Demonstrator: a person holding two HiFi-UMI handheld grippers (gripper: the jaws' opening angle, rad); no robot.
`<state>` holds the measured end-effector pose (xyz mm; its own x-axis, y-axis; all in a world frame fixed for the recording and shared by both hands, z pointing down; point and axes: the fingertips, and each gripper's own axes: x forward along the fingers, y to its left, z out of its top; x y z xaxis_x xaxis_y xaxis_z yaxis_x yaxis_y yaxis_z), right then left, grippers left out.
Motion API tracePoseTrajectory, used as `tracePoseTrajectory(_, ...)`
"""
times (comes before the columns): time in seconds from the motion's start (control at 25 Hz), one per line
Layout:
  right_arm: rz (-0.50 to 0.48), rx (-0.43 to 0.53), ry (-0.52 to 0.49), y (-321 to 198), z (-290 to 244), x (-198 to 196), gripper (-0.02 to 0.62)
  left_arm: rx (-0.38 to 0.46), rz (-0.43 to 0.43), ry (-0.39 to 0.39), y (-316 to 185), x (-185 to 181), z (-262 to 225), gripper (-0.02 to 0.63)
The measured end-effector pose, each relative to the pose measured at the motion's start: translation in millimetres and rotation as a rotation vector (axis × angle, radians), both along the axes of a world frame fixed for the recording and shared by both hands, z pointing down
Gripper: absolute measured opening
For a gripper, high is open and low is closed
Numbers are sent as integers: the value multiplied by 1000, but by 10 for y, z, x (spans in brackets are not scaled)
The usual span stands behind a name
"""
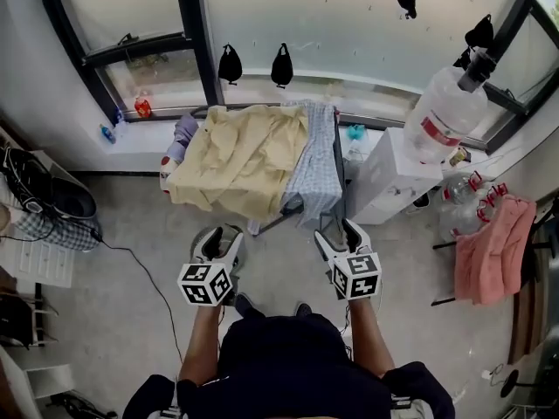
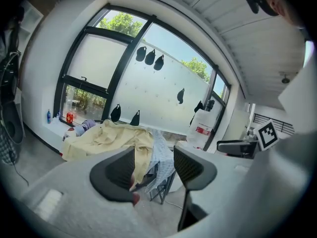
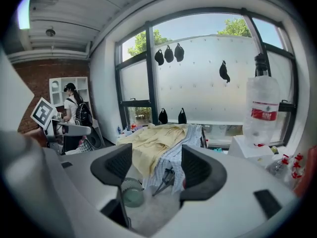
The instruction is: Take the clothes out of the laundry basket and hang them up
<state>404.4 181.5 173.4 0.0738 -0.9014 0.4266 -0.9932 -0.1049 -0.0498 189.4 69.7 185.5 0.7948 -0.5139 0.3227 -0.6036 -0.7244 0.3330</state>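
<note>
Left gripper (image 1: 224,241) and right gripper (image 1: 337,234) are both hanging released, nothing between the jaws, near the drying rack (image 1: 339,166). 2 clothes, the yellow garment (image 1: 240,160) and the checked garment (image 1: 316,160), are lying loosely draped there. A round green basket (image 3: 130,191) is sitting on the floor below. Likely risk: a jaw snagging a loose hem and dragging a garment off.

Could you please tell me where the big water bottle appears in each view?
Head view: water bottle at upper right.
Left gripper view: water bottle right of centre.
Right gripper view: water bottle at right.
Shared landmark: the draped yellow cloth, left of the bottle in every view.
</note>
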Motion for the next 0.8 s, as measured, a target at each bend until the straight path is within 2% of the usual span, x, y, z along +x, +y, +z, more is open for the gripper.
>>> tracePoseTrajectory(0.16,-81,0,38,371,18,96,310,70,11,-26,577,360,-88,233)
tracePoseTrajectory(0.28,-127,16,17,615,44,124,310,123,-4,-57,948,534,-197,233)
tracePoseTrajectory(0.44,-147,64,1,816,38,253,310,111,-20,-60,1256,700,-232,233)
tracePoseTrajectory(0.68,-176,77,18,985,-4,215,311,81,-37,-87,1432,654,-118,233)
tracePoseTrajectory(0.8,-136,82,22,1017,-15,240,311,80,-24,-80,1438,665,-85,233)
